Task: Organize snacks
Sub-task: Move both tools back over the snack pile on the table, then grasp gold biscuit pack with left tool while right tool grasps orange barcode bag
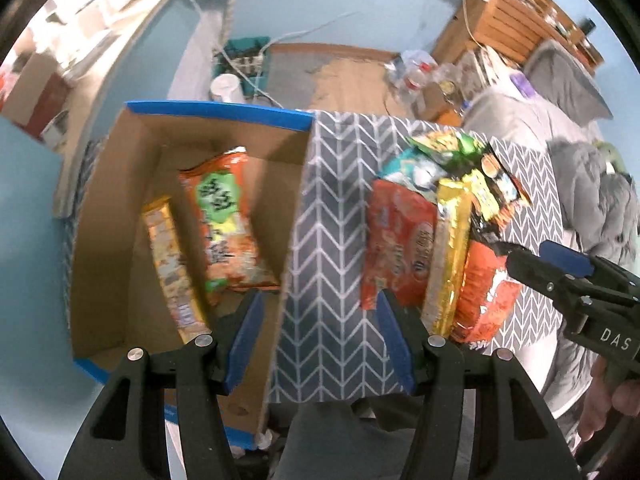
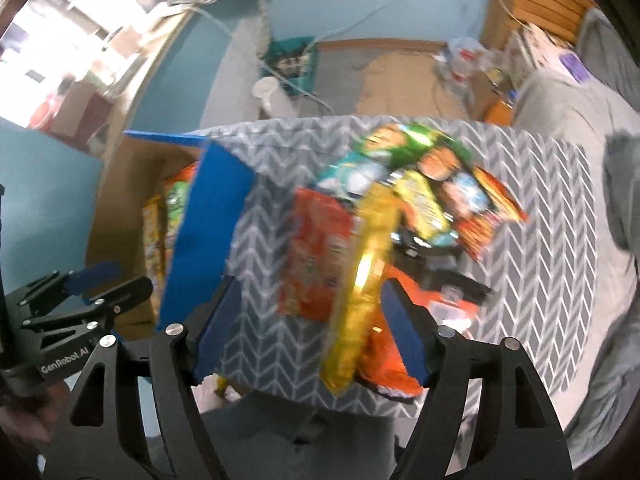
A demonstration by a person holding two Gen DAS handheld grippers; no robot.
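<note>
Snack pick pending, both grippers empty w/ jaws apart.
R gripper (image 2: 312, 332) straddles gold pack (image 2: 360, 300): lower, clamp mid-pack, then to box (image 1: 120, 208); L gripper (image 1: 316, 340) idle.

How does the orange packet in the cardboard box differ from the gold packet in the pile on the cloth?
The orange packet lies flat inside the cardboard box; the gold packet stands on edge in the pile, outside it. The orange packet is broad with a green label; the gold packet is narrow and shiny. Neither is gripped.
</note>
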